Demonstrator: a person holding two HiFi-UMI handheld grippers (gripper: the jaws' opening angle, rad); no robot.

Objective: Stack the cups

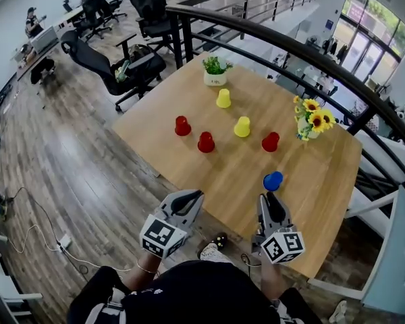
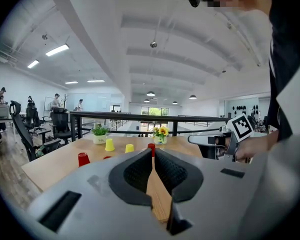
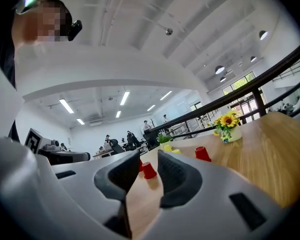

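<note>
Six cups sit on the wooden table (image 1: pixel 304 181). Two yellow cups (image 1: pixel 223 98) (image 1: pixel 241 127) stand toward the back. Three red cups (image 1: pixel 182 125) (image 1: pixel 206 142) (image 1: pixel 271 142) form a loose row in the middle. A blue cup (image 1: pixel 273 181) is nearest, just ahead of my right gripper (image 1: pixel 270 200), whose jaws stand slightly apart with nothing between them. My left gripper (image 1: pixel 191 196) hangs over the table's near edge, shut and empty. In the left gripper view a red cup (image 2: pixel 83 159) and a yellow cup (image 2: pixel 109 144) show far off.
A vase of sunflowers (image 1: pixel 312 120) stands at the table's right side and a small potted plant (image 1: pixel 214 71) at its far end. A dark railing (image 1: pixel 270 39) runs behind the table. Office chairs (image 1: pixel 115 66) stand to the left.
</note>
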